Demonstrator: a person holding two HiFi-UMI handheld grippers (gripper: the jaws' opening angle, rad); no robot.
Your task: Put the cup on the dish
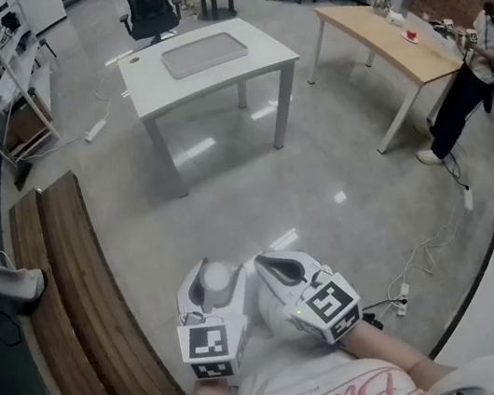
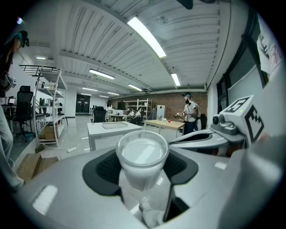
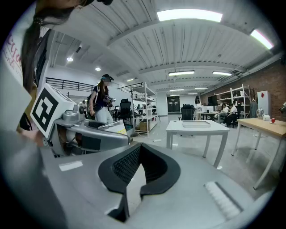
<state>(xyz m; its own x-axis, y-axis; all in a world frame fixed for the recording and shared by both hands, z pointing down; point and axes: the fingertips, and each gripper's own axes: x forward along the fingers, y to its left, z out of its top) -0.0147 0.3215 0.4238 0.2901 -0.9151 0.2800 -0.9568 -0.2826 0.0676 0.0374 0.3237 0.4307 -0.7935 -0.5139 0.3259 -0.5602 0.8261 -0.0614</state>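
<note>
left tool (image 2: 143, 166) clamps white cup (image 2: 142, 151); right tool (image 3: 139, 167) closed, empty. grey dish (image 1: 204, 55) far off, mid-worktop (image 1: 199, 85): cup may slip while carried.

Glossy grey floor (image 1: 323, 197), white table (image 1: 151, 84), wooden bench (image 1: 86, 305)

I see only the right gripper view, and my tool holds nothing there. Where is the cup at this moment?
Observer: The left tool has the cup between its jaws.
Operator: Is it really gripped, or only standing between them?
Observer: Gripped. In the left gripper view the black pads press on both of its sides.
Operator: Is something on the floor at the left side?
Observer: Yes. The head view shows a wooden bench to the left of the left tool.
</note>
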